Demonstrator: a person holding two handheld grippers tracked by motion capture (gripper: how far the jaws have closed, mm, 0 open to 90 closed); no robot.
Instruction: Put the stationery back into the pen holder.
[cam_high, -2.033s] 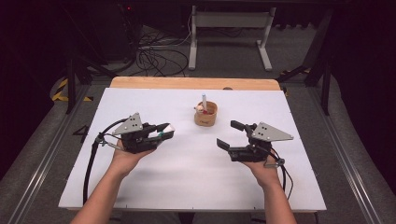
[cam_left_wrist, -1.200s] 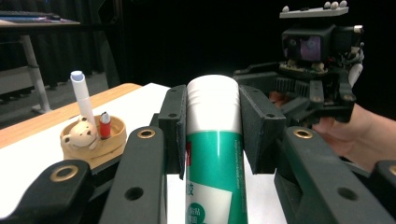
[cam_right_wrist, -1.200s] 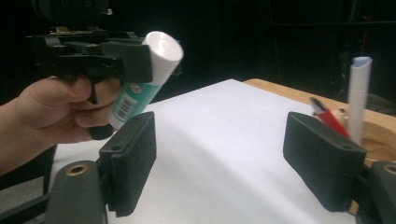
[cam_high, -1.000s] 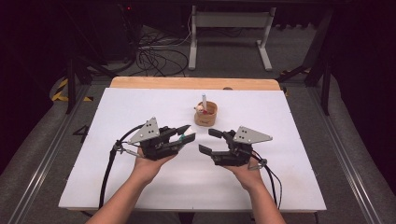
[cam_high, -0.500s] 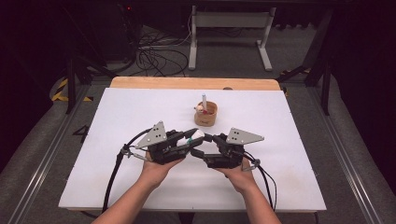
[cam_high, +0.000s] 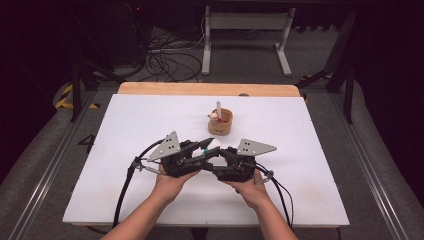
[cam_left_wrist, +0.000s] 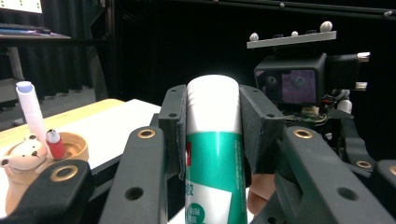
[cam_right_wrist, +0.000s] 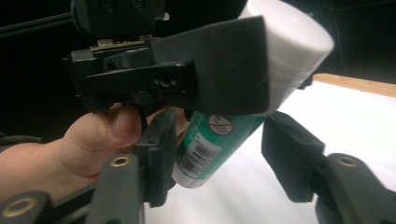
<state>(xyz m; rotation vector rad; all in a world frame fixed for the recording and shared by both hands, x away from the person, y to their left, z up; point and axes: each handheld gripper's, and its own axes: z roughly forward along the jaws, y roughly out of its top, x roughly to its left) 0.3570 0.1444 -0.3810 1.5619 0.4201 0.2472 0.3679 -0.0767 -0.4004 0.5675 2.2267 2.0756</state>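
- The left gripper (cam_high: 204, 150) is clamped on a glue stick (cam_left_wrist: 214, 154); in the left gripper view its two pads press the tube's sides just below the white cap, with the green-and-white body running down between the jaws.
- The glue stick (cam_high: 210, 146) is lifted off the white surface (cam_high: 130, 125), over its near middle, between the two hands.
- The right gripper (cam_high: 221, 152) meets the left one tip to tip; its jaws have just been closing and now stand at a middling gap.
- In the right gripper view the tube's lower end (cam_right_wrist: 205, 151), with its barcode, sits between those jaws. One pad (cam_right_wrist: 161, 154) looks to touch it; the other pad (cam_right_wrist: 289, 158) stands apart.
- Farther back on the surface stands a small wooden cup (cam_high: 220, 122) with a white tube, a red-tipped piece and a little bear figure (cam_left_wrist: 21, 157).
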